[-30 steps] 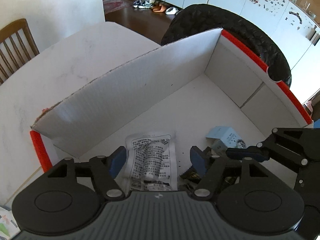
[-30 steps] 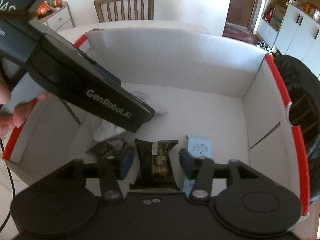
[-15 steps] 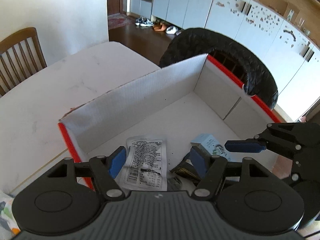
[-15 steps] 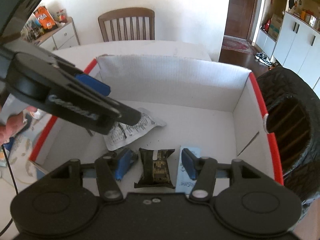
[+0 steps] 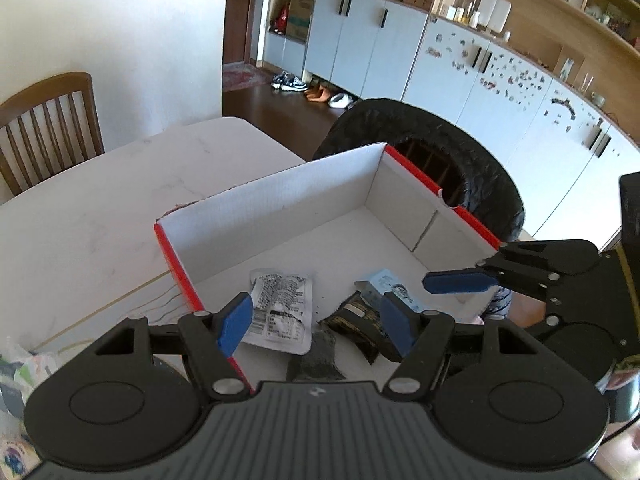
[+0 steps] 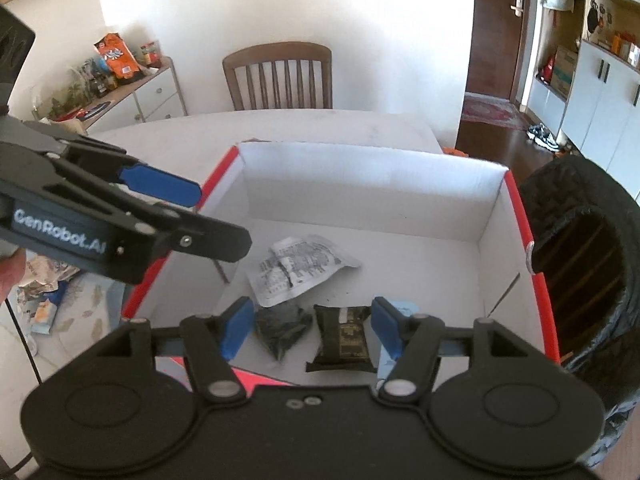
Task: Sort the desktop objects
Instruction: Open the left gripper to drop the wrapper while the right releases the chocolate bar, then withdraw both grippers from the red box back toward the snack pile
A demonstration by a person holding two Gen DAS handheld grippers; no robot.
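Where crinkled packets (image 6: 298,270) lie, corrugated box (image 5: 280,204) (red-edged) stands.

A home: dining chair (image 6: 277,75), cupboards (image 5: 372,44), shoes (image 5: 289,81).

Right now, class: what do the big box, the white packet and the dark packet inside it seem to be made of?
Box: likely corrugated cardboard, matte white inside with red edges; fluting lines show on the wall.
White packet: probably thin plastic film, crinkled, slightly glossy, with black print.
Dark packet: seemingly plastic or foil wrapper, with crimped ends; unclear which.
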